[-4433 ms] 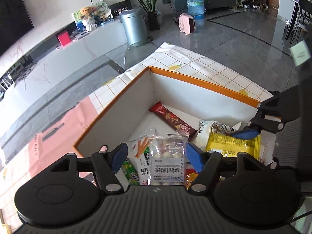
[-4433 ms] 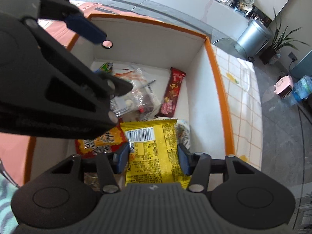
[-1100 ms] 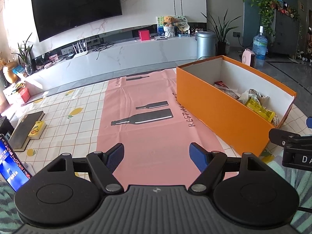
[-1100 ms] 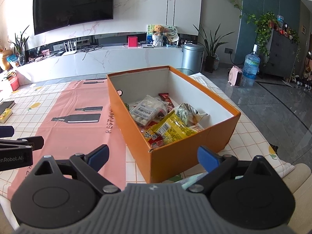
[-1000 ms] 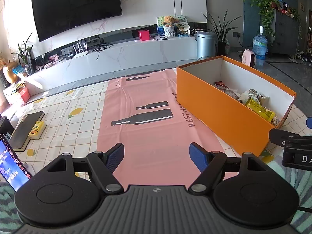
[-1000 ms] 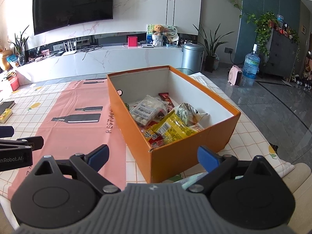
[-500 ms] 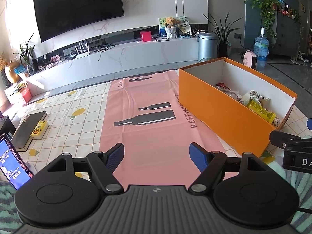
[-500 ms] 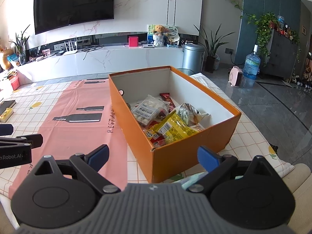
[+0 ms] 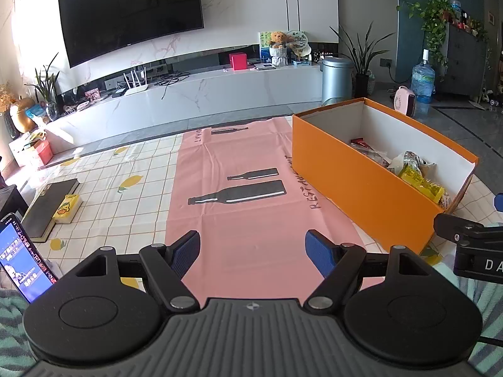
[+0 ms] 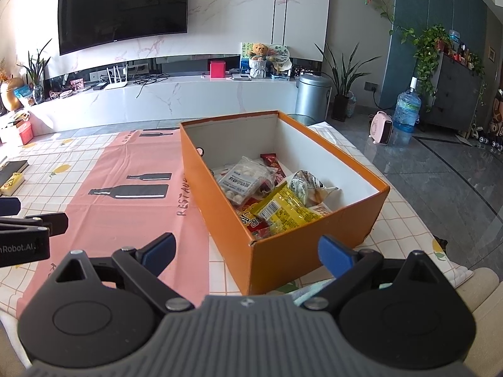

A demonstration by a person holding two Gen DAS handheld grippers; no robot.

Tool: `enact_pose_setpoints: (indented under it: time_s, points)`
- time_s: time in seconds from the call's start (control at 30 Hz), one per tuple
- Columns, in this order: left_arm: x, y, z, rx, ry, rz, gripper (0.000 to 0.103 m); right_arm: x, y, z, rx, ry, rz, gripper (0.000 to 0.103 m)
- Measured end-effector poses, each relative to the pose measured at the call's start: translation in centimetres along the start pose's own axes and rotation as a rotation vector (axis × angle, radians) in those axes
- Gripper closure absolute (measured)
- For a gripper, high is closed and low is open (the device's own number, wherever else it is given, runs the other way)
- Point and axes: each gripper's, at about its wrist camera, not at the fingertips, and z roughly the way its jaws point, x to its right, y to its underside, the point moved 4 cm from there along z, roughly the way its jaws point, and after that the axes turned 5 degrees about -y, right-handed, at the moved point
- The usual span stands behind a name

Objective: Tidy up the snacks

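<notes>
Snack packets point(image 10: 270, 194) are seen piled inside the orange box point(image 10: 314, 245), at one o'clock on the pink mat point(image 9: 245, 220); left gripper point(image 9: 253, 253) and right gripper point(image 10: 246, 251) are held spread, empty, short of the box.

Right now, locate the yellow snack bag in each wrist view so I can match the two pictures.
Left wrist view: the yellow snack bag sits right of centre, inside the orange box, toward its near right end, partly hidden by the wall.
Right wrist view: the yellow snack bag lies near centre, in the box's near end, on other packets.
Shared landmark: the silver trash can beyond the box.
</notes>
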Motion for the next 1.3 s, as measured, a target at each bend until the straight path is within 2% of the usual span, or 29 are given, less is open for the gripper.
enact_pose_setpoints:
  time_s: [1.3]
  points:
    - [-0.99, -0.07, -0.63, 0.005, 0.010, -0.030, 0.014, -0.88, 0.11, -0.08, -0.001, -0.007, -0.016, 0.009]
